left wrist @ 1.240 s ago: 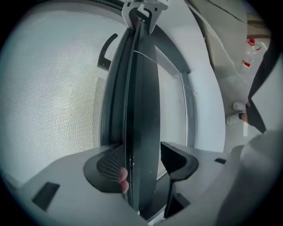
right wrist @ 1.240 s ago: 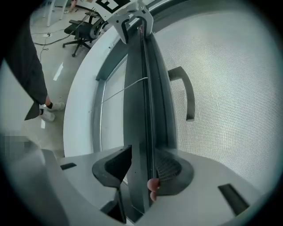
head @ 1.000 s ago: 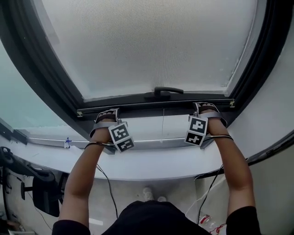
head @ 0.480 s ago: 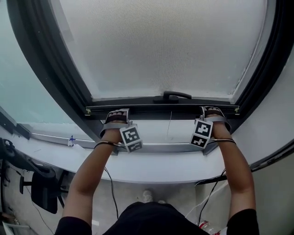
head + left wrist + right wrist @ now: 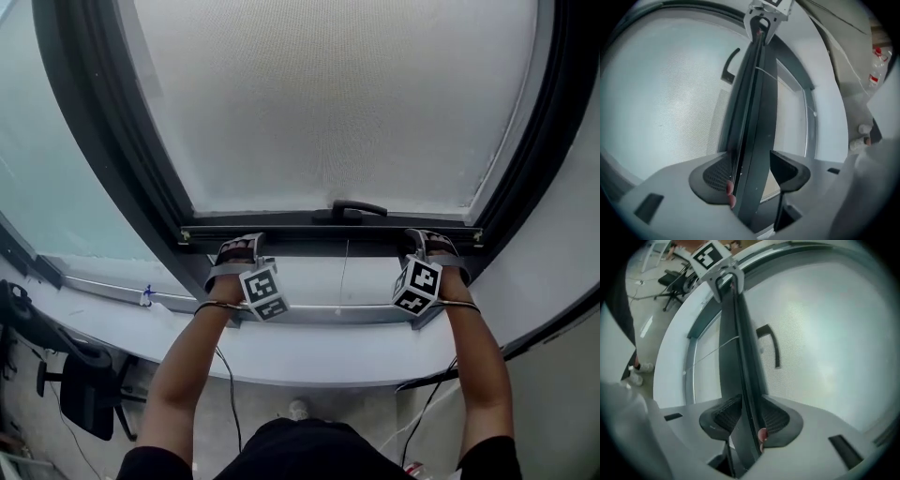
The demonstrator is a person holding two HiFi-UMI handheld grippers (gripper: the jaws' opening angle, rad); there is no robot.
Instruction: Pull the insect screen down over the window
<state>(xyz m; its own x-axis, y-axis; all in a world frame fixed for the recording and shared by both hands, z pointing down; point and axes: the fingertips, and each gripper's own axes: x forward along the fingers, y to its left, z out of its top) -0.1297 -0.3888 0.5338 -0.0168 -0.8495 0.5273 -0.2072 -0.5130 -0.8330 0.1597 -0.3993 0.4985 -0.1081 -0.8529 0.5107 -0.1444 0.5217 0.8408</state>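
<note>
The insect screen's pale mesh (image 5: pixel 337 103) fills the window opening down to its dark bottom bar (image 5: pixel 328 228), which carries a black handle (image 5: pixel 349 209). My left gripper (image 5: pixel 242 246) straddles the bar's left part. In the left gripper view the bar (image 5: pixel 752 103) runs between the jaws of the left gripper (image 5: pixel 752 173); one pad lies against it and the other stands apart, so it is open. My right gripper (image 5: pixel 424 239) is at the bar's right end. In the right gripper view both pads of the right gripper (image 5: pixel 749 418) press on the bar (image 5: pixel 738 343).
A strip of uncovered pane (image 5: pixel 309 272) remains between the bar and the lower rail, crossed by a thin cord (image 5: pixel 344 272). The white sill (image 5: pixel 309 352) lies below it and the dark frame (image 5: pixel 103 141) at both sides. An office chair (image 5: pixel 66 384) and cables (image 5: pixel 225 375) are on the floor.
Both grippers and the bar sit a little lower in the head view, and the right gripper's marker cube has tilted. The gap between bar and lower rail looks about the same.
</note>
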